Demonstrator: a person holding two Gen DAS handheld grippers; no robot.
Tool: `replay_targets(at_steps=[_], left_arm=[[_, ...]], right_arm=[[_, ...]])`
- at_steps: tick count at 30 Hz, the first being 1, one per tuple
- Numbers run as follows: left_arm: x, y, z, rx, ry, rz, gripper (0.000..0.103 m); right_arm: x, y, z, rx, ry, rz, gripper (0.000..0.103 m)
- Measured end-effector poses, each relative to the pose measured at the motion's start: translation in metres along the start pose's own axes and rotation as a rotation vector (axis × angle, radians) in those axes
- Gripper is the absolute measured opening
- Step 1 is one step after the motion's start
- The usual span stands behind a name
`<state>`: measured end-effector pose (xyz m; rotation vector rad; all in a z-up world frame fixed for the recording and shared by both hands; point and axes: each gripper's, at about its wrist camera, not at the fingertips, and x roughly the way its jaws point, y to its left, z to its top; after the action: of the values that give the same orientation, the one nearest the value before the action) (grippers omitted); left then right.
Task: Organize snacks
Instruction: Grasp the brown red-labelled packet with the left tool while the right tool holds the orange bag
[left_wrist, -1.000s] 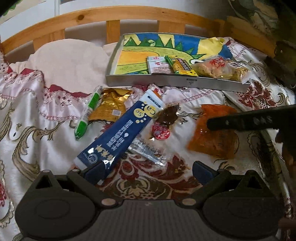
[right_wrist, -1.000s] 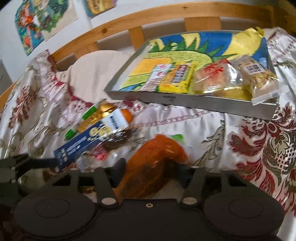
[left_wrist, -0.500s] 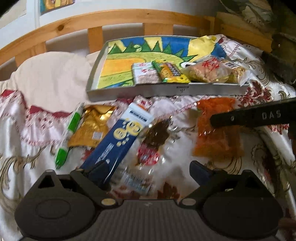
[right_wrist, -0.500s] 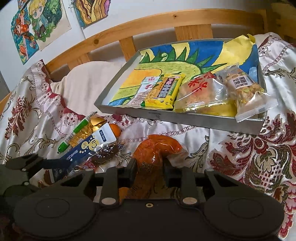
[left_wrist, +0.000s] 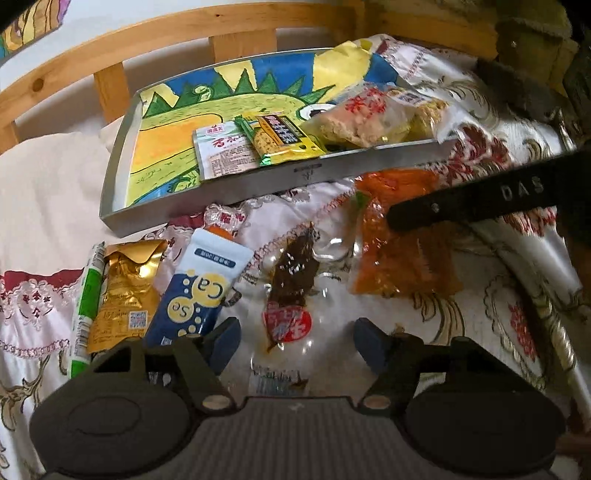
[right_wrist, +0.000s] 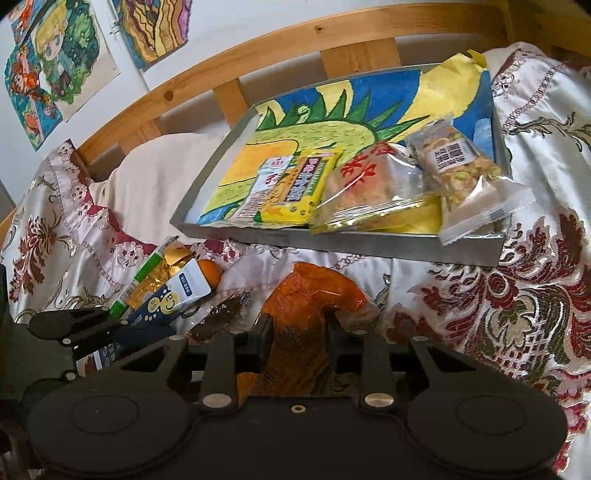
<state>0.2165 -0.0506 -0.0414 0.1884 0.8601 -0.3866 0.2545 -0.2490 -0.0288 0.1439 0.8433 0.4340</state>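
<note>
The right gripper (right_wrist: 299, 332) is pinching the crinkly orange snack bag (right_wrist: 314, 295), while the left gripper (left_wrist: 291, 339) is closing its jaws around the clear packet of dark brown snack (left_wrist: 291, 273), pads not yet pressing. Pick-up seems underway; next, each load probably needs lifting over the near wall of the grey metal tray (left_wrist: 258, 184). Open room is showing at the tray's far left.

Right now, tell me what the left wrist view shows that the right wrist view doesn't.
Left wrist only: the left tongs closing around the clear packet with a red label, pads not yet pressing it.

Right wrist only: the right tongs shut on the orange packet, and drawings on the wall.

Both: the grey tray holding four snacks, the blue tube and the gold packet.
</note>
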Motion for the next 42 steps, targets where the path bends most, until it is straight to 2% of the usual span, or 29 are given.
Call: replay_targets(at_steps=[3, 7, 9, 10, 11, 13, 18, 21, 31, 35, 42], left_arm=[[0.001, 0.003, 0.007, -0.018, -0.011, -0.009, 0.081], [0.011, 0.002, 0.016, -0.015, 0.006, -0.021, 0.081], [0.017, 0.002, 0.02, -0.026, 0.021, -0.021, 0.075], [0.02, 0.004, 0.021, -0.049, 0.028, -0.027, 0.065], [0.022, 0.006, 0.022, -0.085, 0.033, -0.034, 0.06], [0.024, 0.011, 0.022, -0.138, 0.033, -0.043, 0.056], [0.022, 0.012, 0.021, -0.148, 0.039, -0.047, 0.053], [0.018, 0.01, 0.021, -0.164, 0.05, -0.019, 0.051], [-0.006, -0.004, 0.009, -0.22, 0.131, -0.014, 0.046], [-0.016, 0.007, 0.007, -0.295, 0.137, -0.028, 0.046], [-0.047, 0.011, 0.007, -0.28, 0.063, 0.027, 0.046]], right_arm=[[-0.001, -0.002, 0.002, -0.013, -0.002, -0.01, 0.032], [-0.002, -0.006, 0.004, -0.02, -0.007, -0.023, 0.032], [-0.002, -0.006, 0.004, -0.023, -0.008, -0.025, 0.032], [-0.002, -0.006, 0.004, -0.03, -0.008, -0.026, 0.032], [-0.002, -0.004, 0.003, -0.039, -0.009, -0.029, 0.032], [-0.001, -0.002, 0.002, -0.059, -0.011, -0.035, 0.032], [-0.001, -0.001, 0.002, -0.066, -0.012, -0.037, 0.032], [-0.001, -0.001, 0.002, -0.068, -0.012, -0.038, 0.032], [-0.007, 0.017, -0.003, -0.156, 0.006, -0.017, 0.03], [-0.014, 0.027, -0.007, -0.218, -0.016, -0.024, 0.029], [-0.025, 0.034, -0.009, -0.263, -0.055, -0.002, 0.029]])
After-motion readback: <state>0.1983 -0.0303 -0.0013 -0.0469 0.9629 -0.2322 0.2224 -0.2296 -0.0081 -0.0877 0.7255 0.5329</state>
